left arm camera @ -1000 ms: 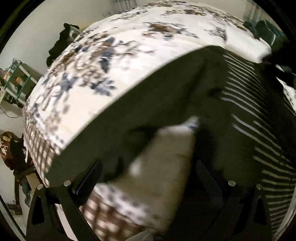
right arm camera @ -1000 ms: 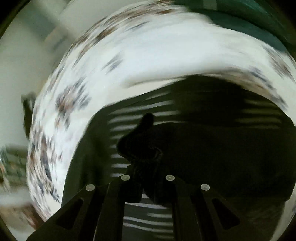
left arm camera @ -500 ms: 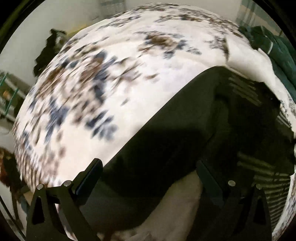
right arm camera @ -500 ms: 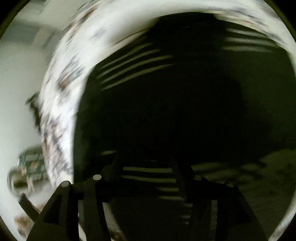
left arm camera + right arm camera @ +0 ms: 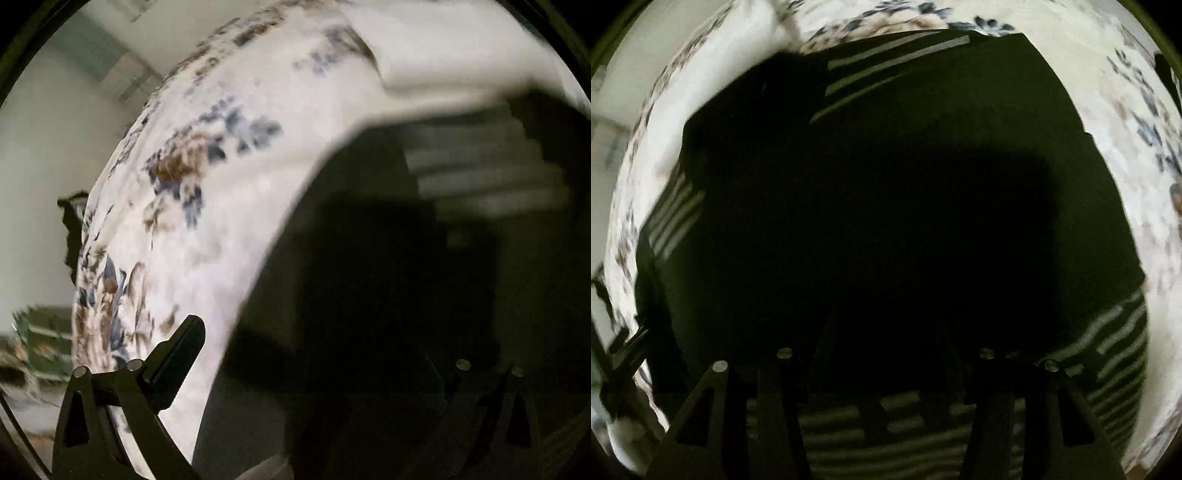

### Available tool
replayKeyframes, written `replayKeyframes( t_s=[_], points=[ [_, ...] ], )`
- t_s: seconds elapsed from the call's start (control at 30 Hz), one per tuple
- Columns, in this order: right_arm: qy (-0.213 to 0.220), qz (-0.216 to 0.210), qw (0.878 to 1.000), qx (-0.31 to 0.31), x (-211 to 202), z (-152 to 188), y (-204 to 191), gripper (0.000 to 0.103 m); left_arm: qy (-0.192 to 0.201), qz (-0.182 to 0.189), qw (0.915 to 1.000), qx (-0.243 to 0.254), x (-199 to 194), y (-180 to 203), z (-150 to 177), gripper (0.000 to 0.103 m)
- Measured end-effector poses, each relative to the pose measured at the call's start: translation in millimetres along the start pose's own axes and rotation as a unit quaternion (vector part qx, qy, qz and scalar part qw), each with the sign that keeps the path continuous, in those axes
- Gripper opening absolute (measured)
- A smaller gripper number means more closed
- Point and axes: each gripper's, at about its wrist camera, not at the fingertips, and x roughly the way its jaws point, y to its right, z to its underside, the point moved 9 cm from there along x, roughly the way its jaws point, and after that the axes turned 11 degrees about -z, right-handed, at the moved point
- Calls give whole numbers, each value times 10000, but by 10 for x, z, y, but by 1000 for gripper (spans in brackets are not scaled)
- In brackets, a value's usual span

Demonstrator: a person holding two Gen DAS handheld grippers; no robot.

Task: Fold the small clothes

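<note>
A dark garment with pale stripes point(image 5: 886, 155) lies spread on the floral bedspread point(image 5: 1126, 110) and fills most of the right wrist view. It also shows in the left wrist view point(image 5: 369, 277), where the stripes sit at the upper right. My left gripper point(image 5: 314, 354) is open, its left finger over the bedspread point(image 5: 221, 184) and its right finger dim against the dark cloth. My right gripper point(image 5: 882, 332) is open just above the garment, with nothing between its fingers. The picture is dark and blurred there.
The bed's edge curves down the left side of the left wrist view. Beyond it are a pale wall point(image 5: 44, 166), a dark piece of clothing point(image 5: 72, 229) and a green shelf point(image 5: 40, 332). A white pillow point(image 5: 443, 48) lies at the top.
The right gripper has opened and let go of the dark cloth it pinched. Both grippers have swung over the garment. The pale folded-back underside seen by the left gripper is gone.
</note>
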Motion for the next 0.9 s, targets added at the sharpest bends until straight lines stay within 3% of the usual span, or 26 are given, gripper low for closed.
replayKeyframes(
  t_s=[0.17,0.3,0.33,0.43,0.5,0.57,0.63,0.67,0.8,0.87,0.9],
  points=[
    [-331,3,9994,18,-95,471,138,55,-214,-95,9997,-43,-211,-355,524,103],
    [-527,-61,9986,38,-171,860,165,55,-736,149,9921,-1000,-433,-948,1067,103],
    [-576,-66,9983,32,-194,955,159,55,-864,267,9867,-1352,-509,-1125,1271,103],
    [-763,-134,9970,-8,-255,1218,88,56,-1189,496,9666,-2216,-666,-1540,1900,103],
    [-880,-157,9958,-179,-297,1407,-1,60,-1451,678,9482,-2744,-693,-1755,2322,103],
    [-967,-168,9946,-341,-270,1491,-191,60,-1727,891,9237,-3301,-654,-1990,2874,103],
    [-1053,-199,9932,-459,-248,1483,-427,60,-1922,881,9068,-3646,-587,-2125,3315,103],
    [-1095,-199,9925,-513,-223,1504,-513,60,-1991,865,9009,-3759,-564,-2146,3424,103],
    [-1217,-36,9903,-670,-122,1454,-803,60,-2102,1251,8632,-4416,-366,-2142,3926,102],
    [-1265,22,9894,-710,-14,1529,-916,60,-2156,1438,8507,-4573,-255,-2058,4018,101],
    [-1277,65,9890,-745,20,1525,-926,60,-2198,1555,8421,-4674,-177,-1997,4063,93]
  ],
)
